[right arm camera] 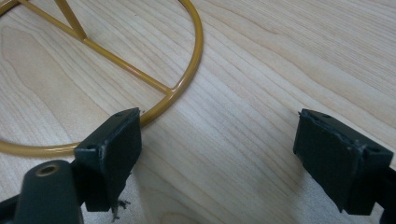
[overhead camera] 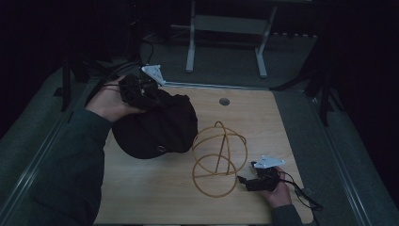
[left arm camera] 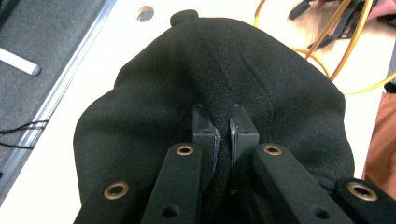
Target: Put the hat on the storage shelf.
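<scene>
Black cloth of the cap (left arm camera: pixel 210 88) was pinched between the closed left gripper (left arm camera: pixel 224 133), while the right gripper (right arm camera: pixel 219 140) stood wide beside the wire stand (right arm camera: pixel 182 79); the thin fold could slip out.

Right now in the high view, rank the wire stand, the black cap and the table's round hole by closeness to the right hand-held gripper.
1. Wire stand: just left of the right hand-held gripper.
2. Black cap: farther left, in the left hand-held gripper.
3. Round hole: at the table's far edge; close to the cap's distance.
</scene>
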